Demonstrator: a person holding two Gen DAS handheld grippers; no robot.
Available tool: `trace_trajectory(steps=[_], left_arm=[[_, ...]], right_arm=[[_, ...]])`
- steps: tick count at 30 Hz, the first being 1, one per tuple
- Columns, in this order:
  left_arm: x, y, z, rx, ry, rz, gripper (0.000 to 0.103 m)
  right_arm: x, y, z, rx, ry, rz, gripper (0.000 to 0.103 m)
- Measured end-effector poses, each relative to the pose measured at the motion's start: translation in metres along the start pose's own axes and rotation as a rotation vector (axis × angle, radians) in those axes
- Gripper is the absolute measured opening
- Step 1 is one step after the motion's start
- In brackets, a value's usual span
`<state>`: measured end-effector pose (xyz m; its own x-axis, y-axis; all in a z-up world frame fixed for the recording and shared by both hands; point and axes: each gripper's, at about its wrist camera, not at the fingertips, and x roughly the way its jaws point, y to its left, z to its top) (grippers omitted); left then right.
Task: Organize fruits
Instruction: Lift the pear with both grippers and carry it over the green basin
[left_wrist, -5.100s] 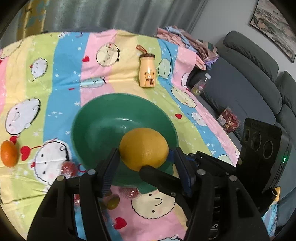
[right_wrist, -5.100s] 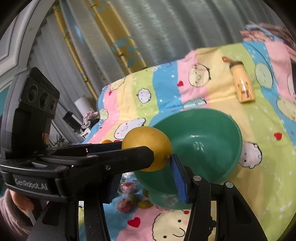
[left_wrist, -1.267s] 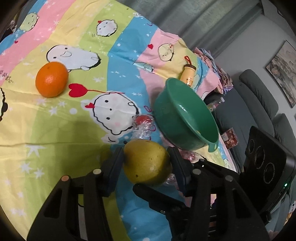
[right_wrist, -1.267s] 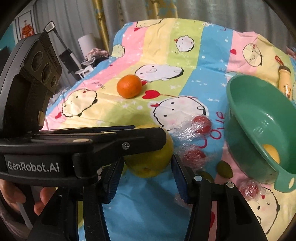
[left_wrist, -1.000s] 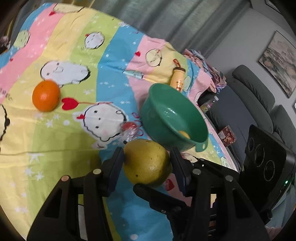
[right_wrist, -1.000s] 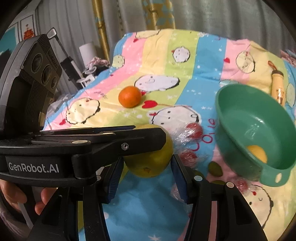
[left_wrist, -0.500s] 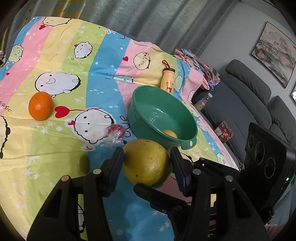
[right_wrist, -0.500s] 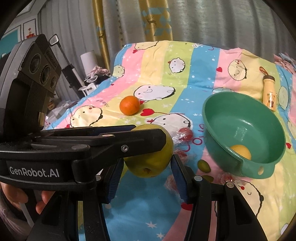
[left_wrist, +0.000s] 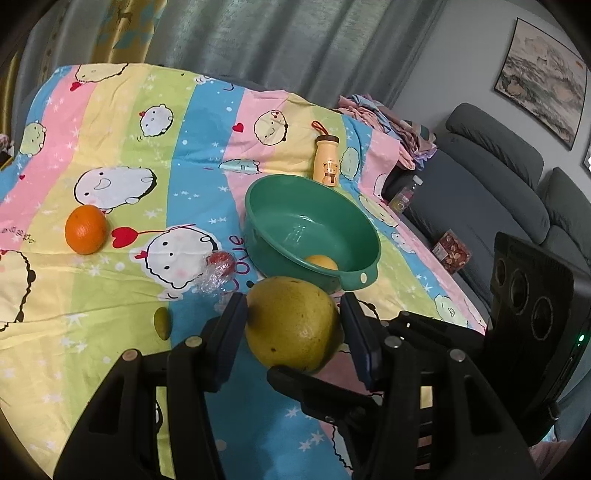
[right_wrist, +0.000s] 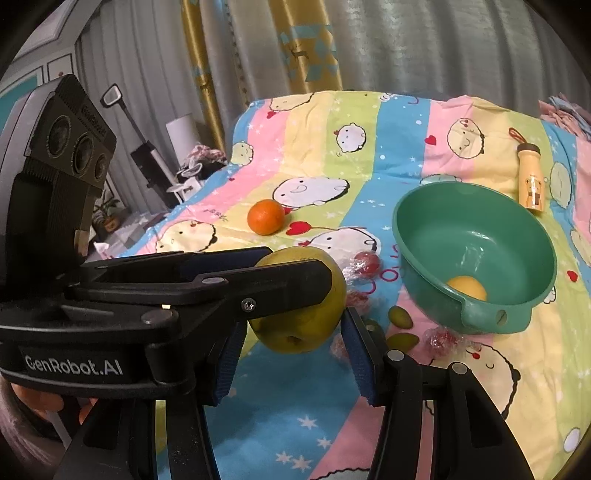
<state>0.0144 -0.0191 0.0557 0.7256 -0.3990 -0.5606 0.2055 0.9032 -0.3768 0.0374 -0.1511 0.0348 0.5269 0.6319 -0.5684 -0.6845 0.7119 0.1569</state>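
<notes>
At the left of the left-wrist frame an orange (left_wrist: 86, 229) sits on the striped cloth (left_wrist: 110, 295); lower and nearer the middle lies a small green fruit (left_wrist: 162, 322); just above it to the right, a red wrapped fruit (left_wrist: 221, 263) rests beside the green bowl (left_wrist: 362, 229); the bowl holds one yellow fruit (left_wrist: 322, 262) low against its near wall; a small bottle (left_wrist: 326, 164) stands above the bowl's far rim. At the lower middle of the frame my left gripper (left_wrist: 293, 328) clamps the big pomelo (left_wrist: 291, 323), both pads pressed to its sides; the pomelo hangs just short of the bowl's near rim.

In the right-wrist frame the left gripper's body fills the left side; my right gripper (right_wrist: 290, 343) grips the same pomelo (right_wrist: 306, 325) at the lower middle, its blue pads against the fruit's lower flanks; so both of my grippers hold it together, clear of the cloth. Right of it two more green fruits (right_wrist: 400, 316) and wrapped red ones (right_wrist: 441, 338) lie by the bowl's handle tab.
</notes>
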Motion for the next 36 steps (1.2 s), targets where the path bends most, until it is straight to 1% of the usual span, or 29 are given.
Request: trace_trajectory(steps=[16, 36], left_arm=[[-0.008, -0.029, -0.002, 0.035, 0.007, 0.022, 0.052], [0.003, -0.059, 0.001, 0.087, 0.024, 0.053, 0.052]], right_arm=[[-0.025, -0.008, -0.007, 0.025, -0.035, 0.022, 0.055], [-0.042, -0.026, -0.013, 0.074, -0.071, 0.040, 0.055]])
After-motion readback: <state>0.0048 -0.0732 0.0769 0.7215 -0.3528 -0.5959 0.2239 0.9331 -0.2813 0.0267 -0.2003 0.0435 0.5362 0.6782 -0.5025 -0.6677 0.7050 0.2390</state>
